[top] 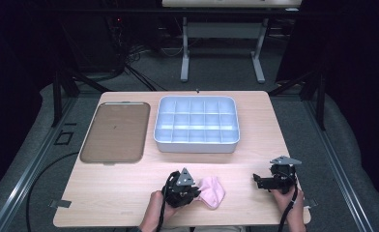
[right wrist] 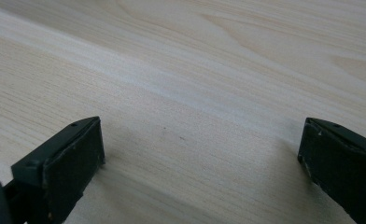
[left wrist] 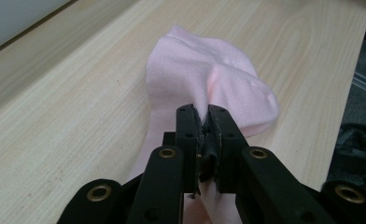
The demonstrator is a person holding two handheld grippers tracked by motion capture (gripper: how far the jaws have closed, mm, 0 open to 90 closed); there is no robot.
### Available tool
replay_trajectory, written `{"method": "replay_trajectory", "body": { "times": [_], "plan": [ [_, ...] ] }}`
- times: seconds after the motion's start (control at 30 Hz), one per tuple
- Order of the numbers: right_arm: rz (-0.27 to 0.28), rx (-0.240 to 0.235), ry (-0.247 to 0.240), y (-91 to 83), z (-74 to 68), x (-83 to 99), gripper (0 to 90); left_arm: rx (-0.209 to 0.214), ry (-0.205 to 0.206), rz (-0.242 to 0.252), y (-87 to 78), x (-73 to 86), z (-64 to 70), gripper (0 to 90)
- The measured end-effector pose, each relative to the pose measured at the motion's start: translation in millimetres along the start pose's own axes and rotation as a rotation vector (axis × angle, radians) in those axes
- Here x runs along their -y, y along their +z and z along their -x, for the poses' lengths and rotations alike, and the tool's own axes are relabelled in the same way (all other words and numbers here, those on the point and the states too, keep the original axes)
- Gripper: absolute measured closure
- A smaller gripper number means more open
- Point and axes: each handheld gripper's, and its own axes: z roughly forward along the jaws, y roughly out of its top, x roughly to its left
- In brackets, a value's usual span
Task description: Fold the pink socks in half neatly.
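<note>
Pink sock [left wrist: 204, 84], its near end hidden between left gripper's [left wrist: 205, 122] clamped jaws.

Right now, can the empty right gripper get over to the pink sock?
Probably yes. The right gripper is open, and bare table lies between it and the pink sock, which the left gripper already pinches.

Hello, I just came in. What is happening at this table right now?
A person holds a gripper in each hand at a wooden table. The left gripper is shut on a pink sock, which lies on the table near the front edge. The right gripper is open and holds nothing, with only bare wood between its jaws. Farther back stand a white divided box, whose compartments look empty, and a brown tray to its left.
</note>
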Motion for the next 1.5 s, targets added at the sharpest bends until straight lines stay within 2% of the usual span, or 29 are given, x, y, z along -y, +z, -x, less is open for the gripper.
{"method": "replay_trajectory", "body": {
  "times": [0.13,0.2,0.23,0.3,0.33,0.37,0.4,0.47,0.6,0.77,0.9,0.97,1.13,1.17,1.27,1.43,1.5],
  "plan": [
    [0.000,0.000,0.000,0.0,0.0,0.0,0.0,-0.012,-0.005,0.002,5.2,5.7,-1.4,80.0],
    [0.000,0.000,0.001,0.0,-0.1,0.0,0.0,0.000,-0.006,-0.005,6.8,7.9,-2.9,73.2],
    [0.000,0.000,0.001,0.0,-0.1,0.0,0.0,-0.004,-0.007,-0.005,7.6,8.6,-2.8,73.2],
    [0.000,0.000,0.001,0.0,0.0,-0.1,0.0,-0.008,0.004,-0.006,5.7,9.4,-4.3,62.3],
    [0.000,0.000,0.001,0.1,0.0,0.0,0.0,-0.022,-0.006,0.008,3.3,10.4,-4.9,60.2],
    [0.000,0.001,0.001,0.0,0.0,-0.1,0.0,-0.028,-0.013,0.015,0.8,10.8,-5.8,47.7],
    [0.000,0.001,0.001,0.0,0.0,-0.1,0.0,-0.031,-0.030,0.026,-2.8,11.7,-7.1,47.7],
    [0.000,0.001,0.001,0.1,-0.1,0.0,0.0,-0.045,-0.055,0.056,-11.7,14.0,-10.5,41.3],
    [0.000,0.001,0.001,-0.1,-0.2,0.0,0.0,-0.081,-0.106,0.065,-26.3,21.4,-19.2,37.8],
    [0.000,0.002,0.002,-0.1,-0.2,0.0,0.0,-0.124,-0.187,0.052,-38.0,39.9,-33.4,40.3],
    [0.001,0.002,0.002,0.0,-0.2,0.0,0.0,-0.129,-0.226,0.035,-39.4,49.4,-36.3,45.8],
    [0.000,0.002,0.003,-0.1,-0.3,0.0,0.0,-0.127,-0.220,0.019,-37.9,51.9,-35.8,48.3],
    [0.002,0.005,0.004,-0.1,-0.5,0.3,0.0,-0.119,-0.216,0.013,-32.2,57.9,-34.5,56.0],
    [0.003,0.005,0.005,-0.1,-0.6,0.4,0.0,-0.120,-0.205,0.010,-32.8,58.8,-35.0,58.5],
    [0.003,0.006,0.005,-0.1,-0.7,0.4,0.0,-0.122,-0.201,0.007,-33.4,59.3,-34.4,61.4],
    [0.005,0.007,0.003,-0.2,-0.8,0.6,0.0,-0.134,-0.165,-0.014,-32.0,56.7,-31.9,69.2],
    [0.004,0.007,0.001,-0.3,-0.7,0.7,0.0,-0.132,-0.168,-0.006,-31.5,57.4,-31.5,72.6]
  ]
}}
